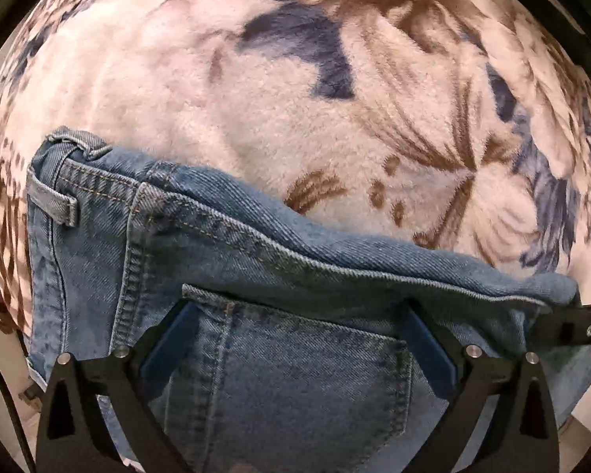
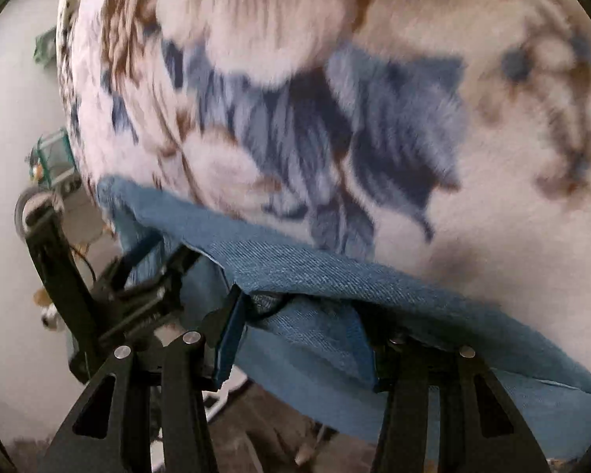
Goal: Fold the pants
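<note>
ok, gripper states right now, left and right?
Left gripper: open, fingers spread over the jeans, holding nothing.
Right gripper: open, denim between its fingers, not clamped.

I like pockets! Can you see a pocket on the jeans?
Yes, the left wrist view shows a stitched back pocket on the jeans.

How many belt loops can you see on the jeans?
2 belt loops on the jeans, left wrist view: one at the top left corner, one just below on the waistband. More may be hidden.
</note>
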A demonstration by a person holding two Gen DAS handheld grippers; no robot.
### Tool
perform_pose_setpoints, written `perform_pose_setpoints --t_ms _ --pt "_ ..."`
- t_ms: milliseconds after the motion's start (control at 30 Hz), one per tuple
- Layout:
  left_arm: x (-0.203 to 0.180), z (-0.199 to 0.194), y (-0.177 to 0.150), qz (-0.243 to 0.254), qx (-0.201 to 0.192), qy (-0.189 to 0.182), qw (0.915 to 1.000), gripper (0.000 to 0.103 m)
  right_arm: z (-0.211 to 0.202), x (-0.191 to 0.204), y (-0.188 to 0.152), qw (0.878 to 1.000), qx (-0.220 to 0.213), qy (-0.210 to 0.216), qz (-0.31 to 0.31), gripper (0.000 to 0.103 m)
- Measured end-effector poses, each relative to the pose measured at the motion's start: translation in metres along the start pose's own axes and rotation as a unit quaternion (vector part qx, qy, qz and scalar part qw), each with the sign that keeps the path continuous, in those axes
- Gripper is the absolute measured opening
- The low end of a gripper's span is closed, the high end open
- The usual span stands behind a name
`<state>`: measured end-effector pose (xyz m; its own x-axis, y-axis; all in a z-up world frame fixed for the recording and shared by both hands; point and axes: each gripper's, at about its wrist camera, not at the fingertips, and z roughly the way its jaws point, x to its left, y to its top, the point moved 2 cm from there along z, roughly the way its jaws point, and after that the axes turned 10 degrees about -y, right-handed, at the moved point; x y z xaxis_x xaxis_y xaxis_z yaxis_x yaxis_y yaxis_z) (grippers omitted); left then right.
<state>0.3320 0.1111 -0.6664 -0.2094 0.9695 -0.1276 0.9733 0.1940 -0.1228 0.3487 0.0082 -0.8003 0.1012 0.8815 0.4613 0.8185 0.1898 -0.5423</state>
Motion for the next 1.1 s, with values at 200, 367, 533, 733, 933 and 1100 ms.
perform_pose_setpoints --t_ms 200,367,533,733,933,1100 --pt "-0.006 -0.013 -0.007 0.011 -0.001 -0.014 0.9998 0.103 0.01 0.009 0.011 0.996 -0.002 0.088 -0.026 0.059" --pt "-0.003 -0.006 -0.003 0.027 0.004 -0.004 0.9996 0.103 0.032 0.014 0.011 0.998 0.004 0.048 -0.031 0.046" --pt "-0.012 -0.014 -0.004 0.027 -0.003 -0.017 0.9995 0.103 -0.021 -0.005 0.006 0.998 -0.046 0.038 0.015 0.011" --pt "0.001 -0.02 -0.006 0.008 0.003 -0.014 0.9999 0.103 -0.007 -0.001 0.001 0.999 -0.022 0.027 0.009 0.051" --pt "0.011 -0.012 -0.005 0.024 0.011 0.003 0.9997 0.103 0.019 0.009 0.037 0.999 -0.024 0.01 0.03 0.015" --pt "0.009 -0.009 -0.011 0.025 0.009 0.004 0.9996 0.103 -0.013 -0.002 0.027 0.996 -0.065 -0.002 0.06 0.017"
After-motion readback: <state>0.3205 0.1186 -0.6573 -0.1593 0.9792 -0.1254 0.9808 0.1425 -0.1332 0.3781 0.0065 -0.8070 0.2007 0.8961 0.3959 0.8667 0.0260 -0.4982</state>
